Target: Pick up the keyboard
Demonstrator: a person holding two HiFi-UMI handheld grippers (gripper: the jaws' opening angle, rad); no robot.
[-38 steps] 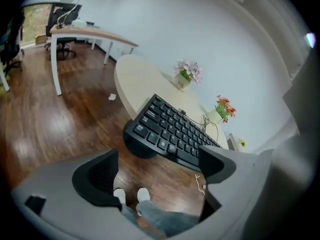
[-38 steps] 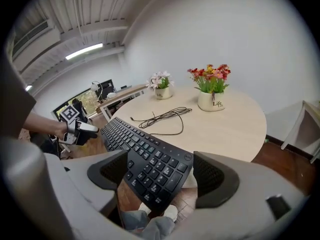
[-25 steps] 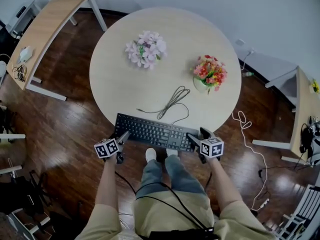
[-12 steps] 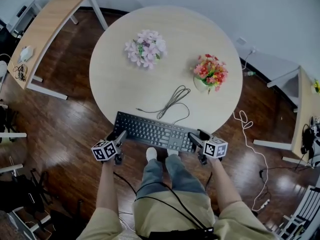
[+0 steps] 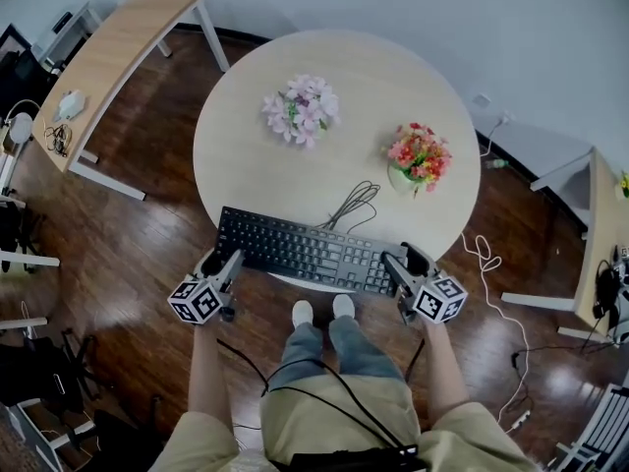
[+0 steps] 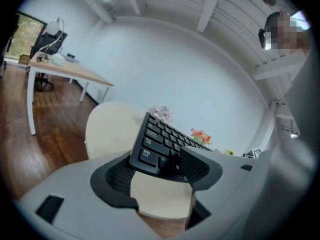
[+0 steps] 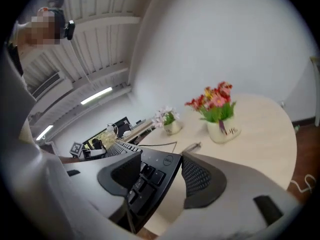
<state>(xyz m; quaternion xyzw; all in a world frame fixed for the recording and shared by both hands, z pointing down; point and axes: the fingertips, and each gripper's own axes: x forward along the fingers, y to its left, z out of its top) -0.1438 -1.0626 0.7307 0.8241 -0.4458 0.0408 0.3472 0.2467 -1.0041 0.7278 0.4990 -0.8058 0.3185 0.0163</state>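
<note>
A black keyboard (image 5: 305, 249) hangs level above the near edge of the round pale table (image 5: 256, 155), held by both ends. My left gripper (image 5: 224, 262) is shut on its left end, and my right gripper (image 5: 398, 265) on its right end. In the left gripper view the keyboard (image 6: 159, 143) sits tilted between the dark pads of the left gripper (image 6: 159, 170). The right gripper view shows the keyboard's corner (image 7: 150, 176) pinched by the right gripper (image 7: 161, 178). Its black cable (image 5: 349, 205) lies coiled on the table behind it.
A bunch of pink-white flowers (image 5: 300, 109) and a pot of red flowers (image 5: 418, 155) stand further back on the table. A wooden side desk (image 5: 108, 52) is at upper left. White cables (image 5: 486, 254) trail on the dark wood floor at right. The person's feet (image 5: 319, 311) are below the keyboard.
Both grippers have shut on the keyboard's ends and risen with it. The keyboard has come up off the table edge and looks larger and nearer.
</note>
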